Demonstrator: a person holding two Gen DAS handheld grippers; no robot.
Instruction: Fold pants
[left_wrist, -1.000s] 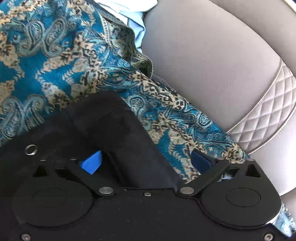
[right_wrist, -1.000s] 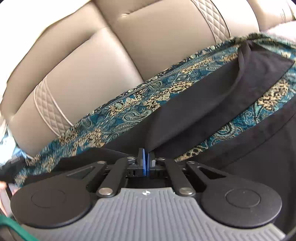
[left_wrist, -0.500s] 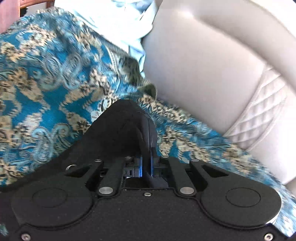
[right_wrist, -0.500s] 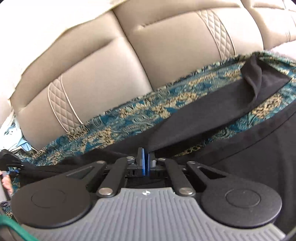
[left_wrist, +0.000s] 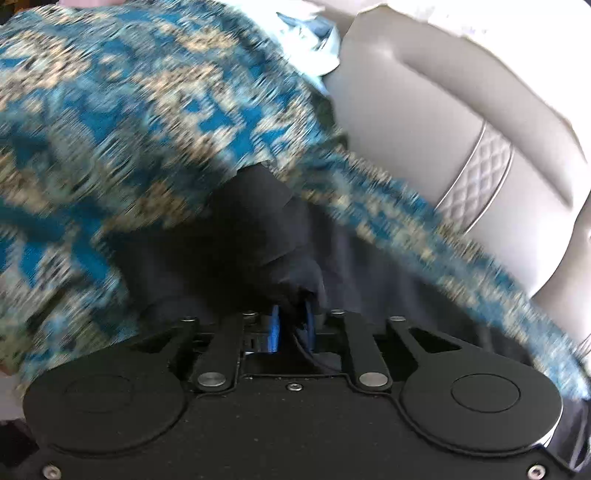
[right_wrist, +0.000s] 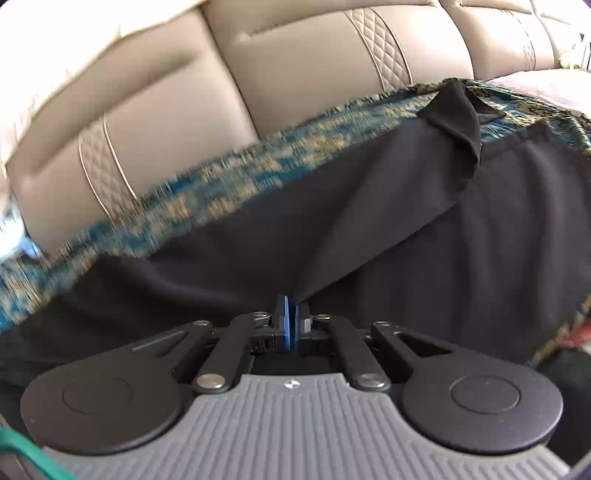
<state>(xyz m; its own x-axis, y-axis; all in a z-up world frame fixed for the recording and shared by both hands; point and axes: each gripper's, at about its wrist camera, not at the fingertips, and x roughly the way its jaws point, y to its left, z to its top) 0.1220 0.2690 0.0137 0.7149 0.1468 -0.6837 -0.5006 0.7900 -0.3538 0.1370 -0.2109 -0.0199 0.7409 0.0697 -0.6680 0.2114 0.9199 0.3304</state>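
Count: one pair of black cloth pants (right_wrist: 388, 221), two grippers, one blue-and-gold paisley cover (left_wrist: 129, 122) on a beige leather sofa (right_wrist: 288, 66).
Left gripper (left_wrist: 291, 325): jaws opening slightly, a bunched black fold pinched between the blue pads.
Right gripper (right_wrist: 290, 325): clamped tight on a pants edge.
Pants: spread over the cover, stretching away from both grippers.

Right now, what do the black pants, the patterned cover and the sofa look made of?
Black pants: thin matte woven fabric, soft folds. Patterned cover: thicker woven textile, blue-and-tan paisley, blurred. Sofa: beige leather or faux leather, smooth sheen, quilted stitched strips; which one is unclear.
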